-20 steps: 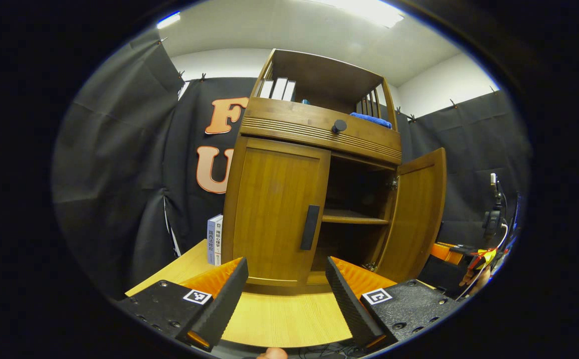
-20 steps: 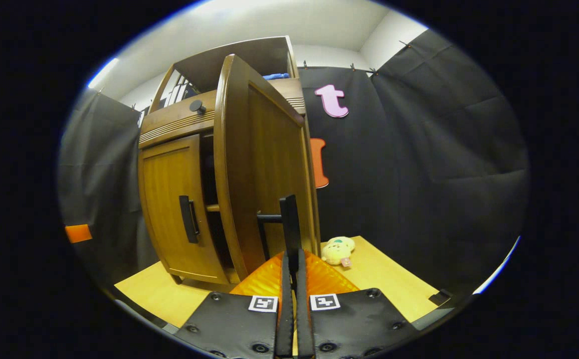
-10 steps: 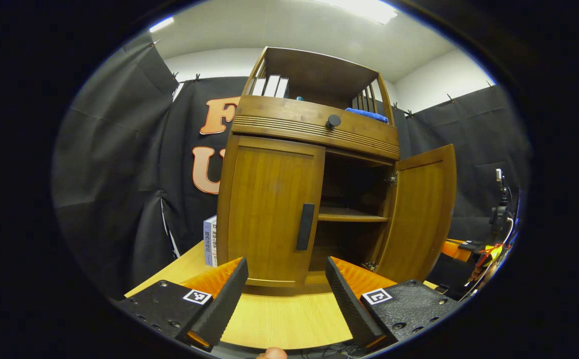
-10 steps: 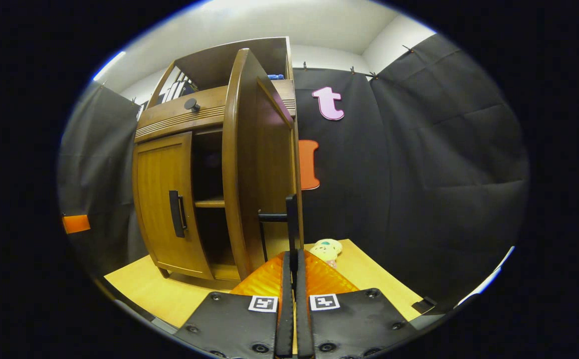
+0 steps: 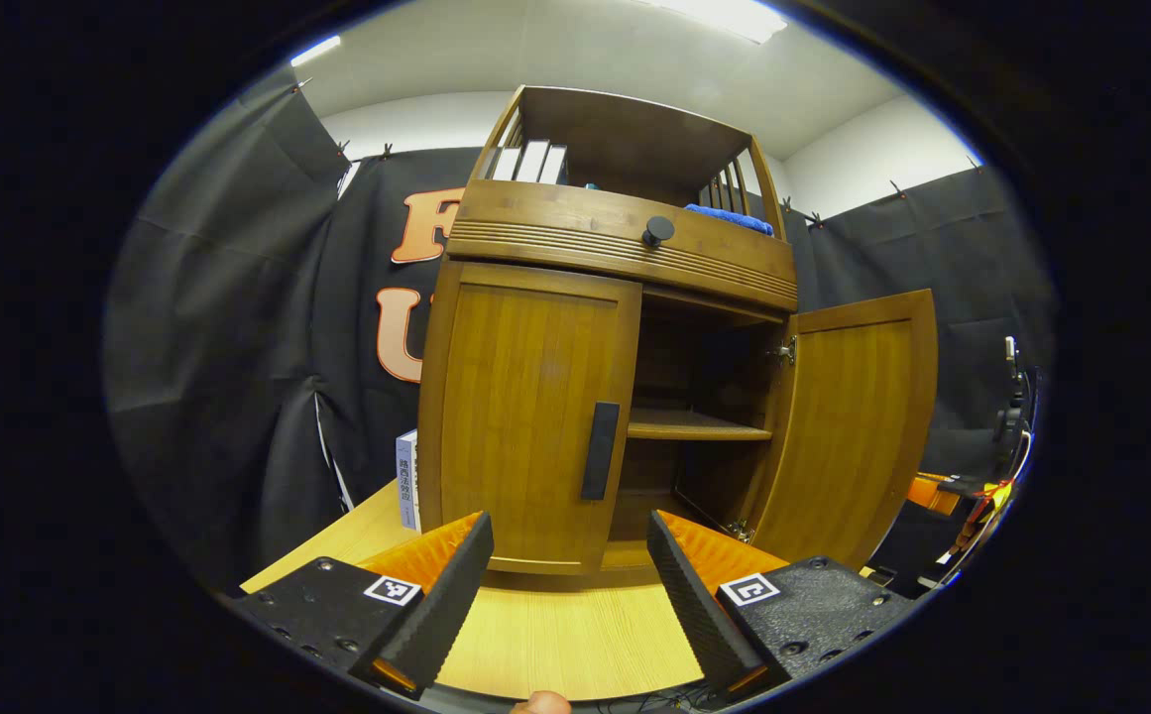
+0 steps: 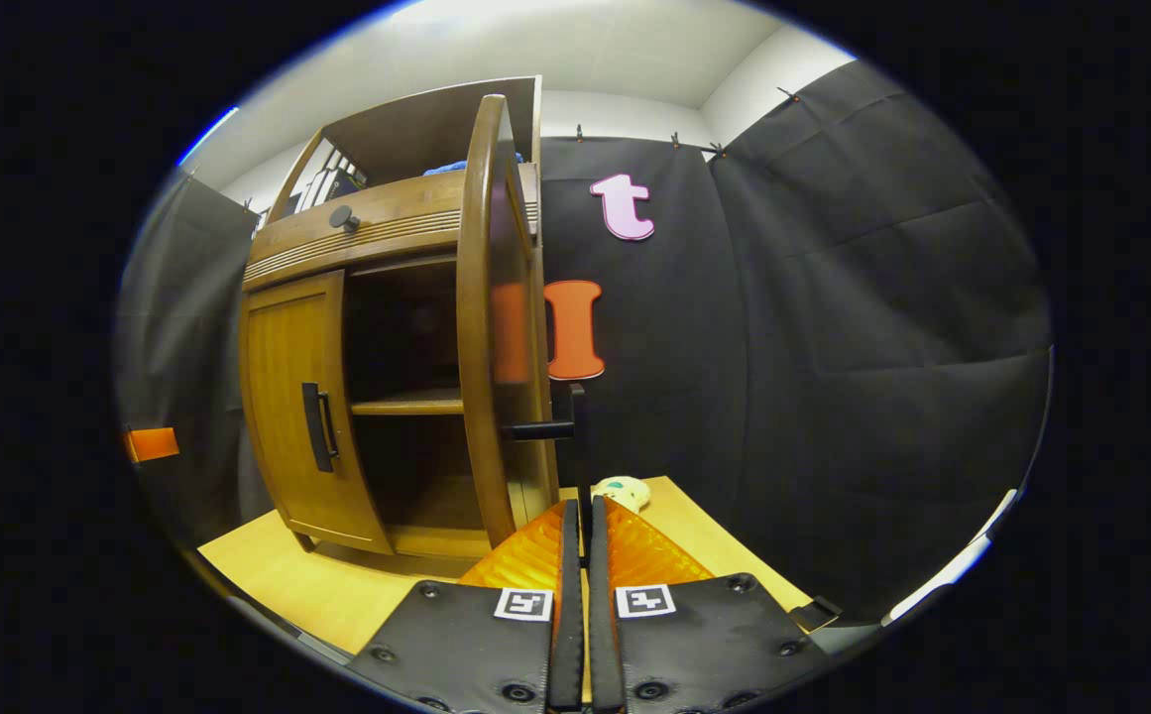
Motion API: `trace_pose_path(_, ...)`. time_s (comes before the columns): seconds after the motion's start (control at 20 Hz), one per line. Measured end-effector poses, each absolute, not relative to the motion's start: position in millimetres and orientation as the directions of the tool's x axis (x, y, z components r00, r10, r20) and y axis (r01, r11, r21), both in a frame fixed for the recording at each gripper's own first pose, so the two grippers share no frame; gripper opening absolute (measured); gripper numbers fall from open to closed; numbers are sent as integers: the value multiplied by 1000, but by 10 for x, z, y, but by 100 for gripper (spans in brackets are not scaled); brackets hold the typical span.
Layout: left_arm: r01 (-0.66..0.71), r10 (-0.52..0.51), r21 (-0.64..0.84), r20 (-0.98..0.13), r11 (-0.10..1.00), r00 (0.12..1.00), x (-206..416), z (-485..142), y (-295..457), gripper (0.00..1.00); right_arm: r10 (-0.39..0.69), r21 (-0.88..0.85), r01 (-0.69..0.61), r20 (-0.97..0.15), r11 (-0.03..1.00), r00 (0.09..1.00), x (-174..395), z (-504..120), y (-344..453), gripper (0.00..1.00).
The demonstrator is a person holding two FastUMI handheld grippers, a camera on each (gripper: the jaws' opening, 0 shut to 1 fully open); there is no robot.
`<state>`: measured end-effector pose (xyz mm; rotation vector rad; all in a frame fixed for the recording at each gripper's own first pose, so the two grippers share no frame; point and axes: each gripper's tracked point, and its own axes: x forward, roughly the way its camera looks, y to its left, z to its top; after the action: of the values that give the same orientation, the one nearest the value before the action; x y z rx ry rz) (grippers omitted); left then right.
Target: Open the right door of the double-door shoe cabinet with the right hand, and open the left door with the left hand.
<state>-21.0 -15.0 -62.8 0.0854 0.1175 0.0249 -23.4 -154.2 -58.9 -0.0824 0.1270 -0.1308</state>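
The left hand-held gripper (image 5: 568, 585) is held with its jaws spread wide and nothing between them, low over the desk (image 5: 555, 635). Directly ahead of it stands the shoe cabinet (image 5: 615, 327), resting on the desk. The left door (image 5: 525, 426) lies straight ahead of this hand-held gripper and is closed; its dark vertical handle (image 5: 600, 451) sits just above and beyond the gap between the two fingers, apart from both. Ahead and to the right of the left hand-held gripper, the right door (image 5: 858, 426) stands swung well open, exposing the inner shelf (image 5: 694, 428). A round knob (image 5: 658, 230) is set on the drawer front above the doors, and a blue cloth (image 5: 729, 218) lies on the open top shelf. A book (image 5: 406, 481) stands on the desk ahead and to the left, beside the cabinet. In the right gripper view, the right hand-held gripper (image 6: 581, 555) has its fingers brought together, nearly touching; the frame does not settle whether they press on the bar. The right door (image 6: 496, 317) appears edge-on directly ahead of it, with the door handle (image 6: 555, 421) projecting just above the fingertips. A small plush toy (image 6: 622, 490) lies on the desk (image 6: 317, 595) just beyond the fingertips. The closed left door (image 6: 292, 407) is ahead and to the left.
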Motion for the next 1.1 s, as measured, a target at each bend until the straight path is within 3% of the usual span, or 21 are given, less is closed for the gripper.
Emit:
trace_pose_path(0.25, -4, 13, 69, -137, 998, 991, -12, -714, -248, 95, -183, -96, 174, -90, 980, 979, -374, -506, -1788, 8)
trace_pose_path(0.3, -3, 13, 68, -139, 998, 990, 42, -729, -260, 92, -171, -78, 164, -91, 983, 981, -390, -484, -1777, 8)
trace_pose_path(0.35, 1, 8, 65, -141, 998, 990, 97, -750, -281, 95, -164, -61, 159, -95, 985, 982, -405, -483, -1750, 8)
trace_pose_path(0.4, 7, 2, 63, -146, 998, 989, 166, -773, -295, 92, -167, -53, 162, -98, 985, 981, -409, -484, -1753, 17)
trace_pose_path(0.45, 11, -2, 62, -148, 998, 989, 224, -786, -304, 92, -175, -51, 171, -99, 984, 980, -428, -520, -1806, 8)
trace_pose_path(0.6, 12, -2, 65, -151, 998, 989, 436, -846, -315, 95, -209, -61, 203, -114, 977, 971, -411, -559, -1870, 9)
trace_pose_path(0.65, 20, -9, 67, -157, 998, 987, 485, -878, -327, 92, -212, -64, 206, -113, 976, 971, -443, -552, -1858, 22)
trace_pose_path(0.8, 38, -27, 56, -178, 998, 984, 731, -959, -335, 95, -231, -81, 223, -101, 971, 968, -460, -534, -1901, 26)
trace_pose_path(0.85, 43, -33, 51, -184, 998, 982, 808, -992, -347, 95, -241, -88, 233, -95, 968, 966, -467, -512, -1926, 48)
trace_pose_path(0.9, 49, -39, 46, -188, 998, 981, 874, -1024, -365, 95, -255, -95, 246, -89, 964, 963, -470, -509, -1961, 37)
trace_pose_path(0.95, 54, -45, 41, -192, 998, 980, 948, -1052, -378, 92, -253, -96, 245, -81, 965, 964, -476, -498, -1953, 47)
trace_pose_path(1.1, 60, -51, 42, -203, 997, 978, 1161, -1114, -419, 92, -247, -97, 242, -53, 965, 967, -499, -419, -1959, 62)
